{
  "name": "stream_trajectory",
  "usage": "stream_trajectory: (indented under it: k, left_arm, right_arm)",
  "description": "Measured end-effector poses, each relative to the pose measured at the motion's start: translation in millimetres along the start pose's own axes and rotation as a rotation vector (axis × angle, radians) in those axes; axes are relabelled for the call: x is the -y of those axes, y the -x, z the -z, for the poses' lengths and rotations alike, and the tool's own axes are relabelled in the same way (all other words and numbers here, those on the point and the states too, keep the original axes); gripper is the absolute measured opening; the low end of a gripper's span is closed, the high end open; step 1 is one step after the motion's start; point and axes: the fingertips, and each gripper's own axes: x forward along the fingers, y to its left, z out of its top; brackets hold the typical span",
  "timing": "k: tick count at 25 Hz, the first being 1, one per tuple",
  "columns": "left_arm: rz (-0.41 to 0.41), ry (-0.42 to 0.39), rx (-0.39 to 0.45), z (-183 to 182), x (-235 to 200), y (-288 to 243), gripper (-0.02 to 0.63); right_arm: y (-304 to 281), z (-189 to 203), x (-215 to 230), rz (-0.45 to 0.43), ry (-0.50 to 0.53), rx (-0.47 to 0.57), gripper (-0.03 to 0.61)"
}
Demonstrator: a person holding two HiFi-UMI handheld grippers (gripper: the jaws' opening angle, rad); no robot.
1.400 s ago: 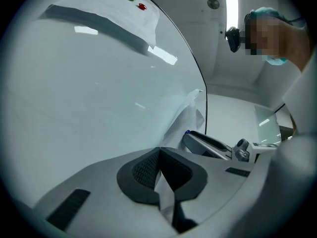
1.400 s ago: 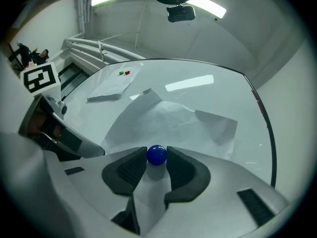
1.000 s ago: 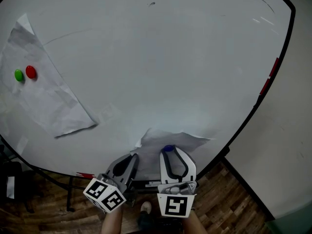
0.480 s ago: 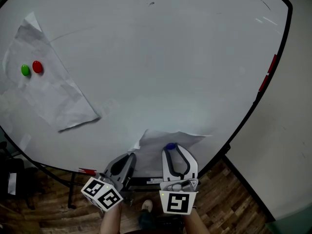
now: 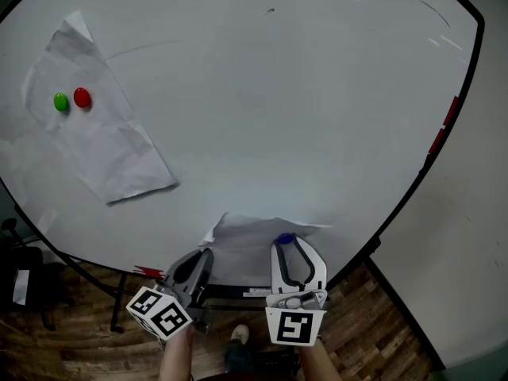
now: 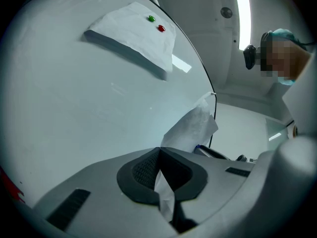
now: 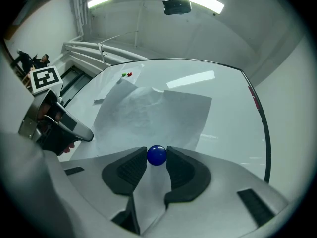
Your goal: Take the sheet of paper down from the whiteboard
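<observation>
- The white, creased sheet of paper lies at the lower edge of the large white whiteboard, just above both grippers. Its upper left corner curls away from the board surface.
- A small round blue magnet sits on the lower part of this sheet.
- The right gripper has its dark pads closed on the blue magnet, one pad touching each side of it, with the sheet lying behind it.
- The left gripper is just left of the right one. Its pads are pressed together on the sheet's left edge, and a strip of paper shows pinched between them.
- In the left gripper view, the paper beyond the jaws stands off the board rather than lying flat.
- A second crumpled white sheet hangs tilted at the board's upper left, well apart from the first.
- A green round magnet and a red round magnet sit side by side near the top of that second sheet.
- A brown wooden plank floor shows below the board's black frame.
</observation>
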Motion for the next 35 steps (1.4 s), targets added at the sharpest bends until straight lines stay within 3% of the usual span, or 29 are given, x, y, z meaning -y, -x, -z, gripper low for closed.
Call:
stream_trajectory:
  k: [11,16,22,35]
  left_arm:
    - [-0.050,0.053,0.016,0.3,-10.6,23.5,0.024]
    - [-0.085,0.022,0.017,-1.4,-12.7,34.7,0.024]
    - [-0.118,0.042,0.055,-12.3,-22.8,51.0,0.024]
    - [-0.180,0.144,0.143,-32.6,-54.6,81.2,0.024]
  right_arm:
    - [8.3,1.6,-0.9,-0.007,-0.023,0.001,0.137]
    - [12.9,2.5,-2.8,-0.013,-0.019,-0.008,0.137]
    - [15.7,-1.4,-2.0,-0.004,-0.032,0.008,0.137]
    - [15.6,-4.5,0.9,0.023,-0.065,0.015,0.137]
